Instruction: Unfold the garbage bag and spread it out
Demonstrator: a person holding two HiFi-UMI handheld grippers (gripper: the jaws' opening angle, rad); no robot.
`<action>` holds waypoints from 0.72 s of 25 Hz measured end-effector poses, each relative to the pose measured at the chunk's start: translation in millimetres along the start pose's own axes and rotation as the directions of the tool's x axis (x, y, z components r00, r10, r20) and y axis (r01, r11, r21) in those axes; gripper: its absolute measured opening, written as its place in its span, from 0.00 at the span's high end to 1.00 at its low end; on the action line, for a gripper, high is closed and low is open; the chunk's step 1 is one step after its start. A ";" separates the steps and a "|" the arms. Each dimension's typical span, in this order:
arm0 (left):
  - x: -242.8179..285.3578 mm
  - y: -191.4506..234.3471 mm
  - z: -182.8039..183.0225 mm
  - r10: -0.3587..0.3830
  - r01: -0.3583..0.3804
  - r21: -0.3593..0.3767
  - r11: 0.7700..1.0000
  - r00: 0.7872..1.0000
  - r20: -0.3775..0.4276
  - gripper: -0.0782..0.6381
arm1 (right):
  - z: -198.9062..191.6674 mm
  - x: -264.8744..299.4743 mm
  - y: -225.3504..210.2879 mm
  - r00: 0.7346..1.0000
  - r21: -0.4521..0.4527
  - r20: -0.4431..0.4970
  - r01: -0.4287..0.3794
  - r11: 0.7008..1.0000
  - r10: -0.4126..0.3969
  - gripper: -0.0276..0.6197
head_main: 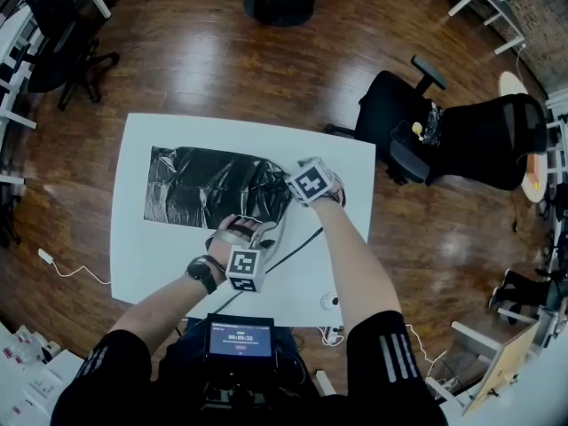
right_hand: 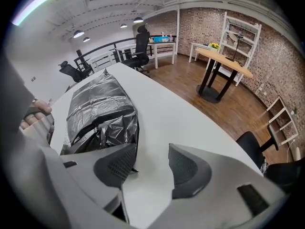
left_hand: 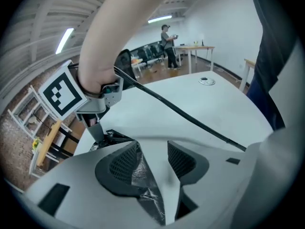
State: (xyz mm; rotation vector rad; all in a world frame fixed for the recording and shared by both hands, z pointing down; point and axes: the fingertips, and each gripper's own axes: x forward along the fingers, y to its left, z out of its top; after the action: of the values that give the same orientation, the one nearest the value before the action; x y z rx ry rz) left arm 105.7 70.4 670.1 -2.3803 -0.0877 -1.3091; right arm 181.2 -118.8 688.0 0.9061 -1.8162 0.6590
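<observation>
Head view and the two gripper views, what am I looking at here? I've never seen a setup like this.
A person holds a hand tool with a two-part claw in each hand. The head view looks down from a camera on their head; each gripper view rides on one tool and looks along its claw. A crumpled black garbage bag lies partly spread on the white table. The left claw is open, with a strip of bag in its gap, not pinched. The right claw is open, beside the bag's edge, holding nothing.

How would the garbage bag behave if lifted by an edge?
The garbage bag probably droops limply: it lies crumpled on the table. Thin film suggests it is light and bunches if pushed. Glossy sheen hints at slipperiness.
</observation>
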 end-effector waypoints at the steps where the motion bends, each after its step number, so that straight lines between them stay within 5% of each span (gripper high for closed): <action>1: -3.1 2.7 -0.7 0.033 -0.033 0.012 0.999 0.999 -0.002 0.60 | -0.6 -0.2 -0.4 1.000 -0.001 0.003 0.002 1.000 -0.002 0.56; 5: -21.6 2.7 6.6 0.124 -0.125 0.023 0.992 0.992 0.037 0.60 | -3.6 -0.5 0.4 1.000 -0.001 0.008 0.007 1.000 -0.007 0.56; 11: -37.0 -4.1 20.2 0.129 -0.123 -0.063 0.990 0.986 0.105 0.60 | -0.9 -10.8 -6.0 0.998 0.004 0.061 0.032 0.999 -0.032 0.58; 18: 8.4 -19.7 -21.7 -0.023 0.017 -0.154 0.988 0.999 -0.037 0.60 | 0.6 -40.5 -11.1 0.984 0.131 0.173 0.012 0.991 -0.035 0.58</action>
State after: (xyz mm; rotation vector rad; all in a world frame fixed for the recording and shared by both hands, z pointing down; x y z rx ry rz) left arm 88.2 78.7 693.7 -2.4860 0.0006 -1.4172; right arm 200.4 -113.8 651.0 1.0999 -1.9320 0.7073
